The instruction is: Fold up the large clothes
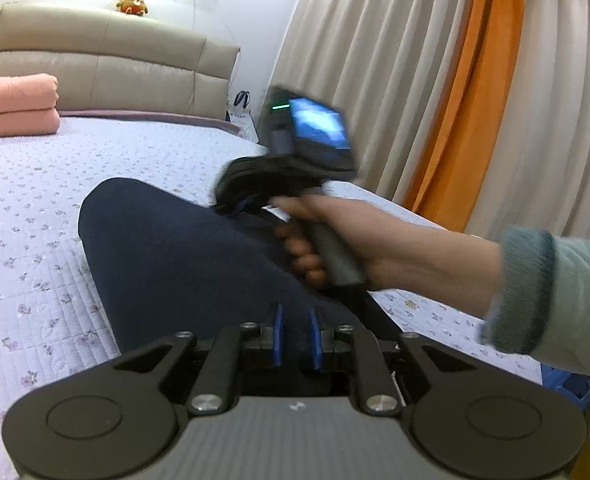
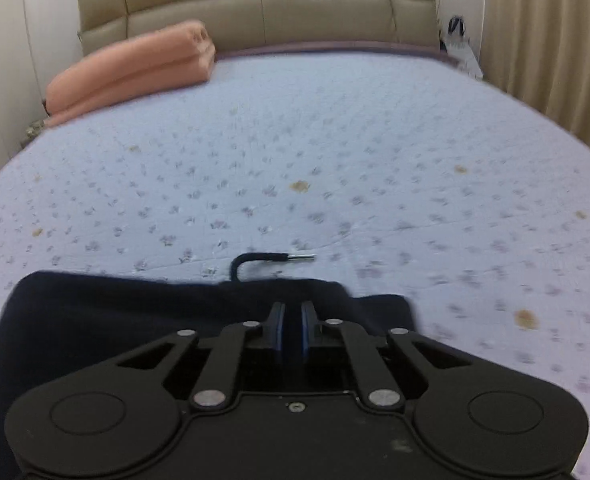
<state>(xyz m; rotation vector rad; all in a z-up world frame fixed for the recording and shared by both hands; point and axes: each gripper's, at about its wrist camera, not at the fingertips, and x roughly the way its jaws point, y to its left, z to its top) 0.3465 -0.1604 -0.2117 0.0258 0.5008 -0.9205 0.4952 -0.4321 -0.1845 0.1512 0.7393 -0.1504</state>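
A: Left wrist view first?
B: The navy garment (image 1: 167, 248) lies on the bed (image 1: 35, 208), partly folded. The left gripper (image 1: 296, 338) pinches its near edge.
A: Right wrist view?
B: The right gripper (image 2: 293, 330) is clamped on the garment's far hem; 1 drawstring (image 2: 271, 258) trails out. More folds look needed.

The left gripper (image 1: 296, 334) sits at lower centre, jaws nearly together. At right, a hand (image 1: 335, 236) grips the right gripper (image 2: 293, 330), jaws closed.
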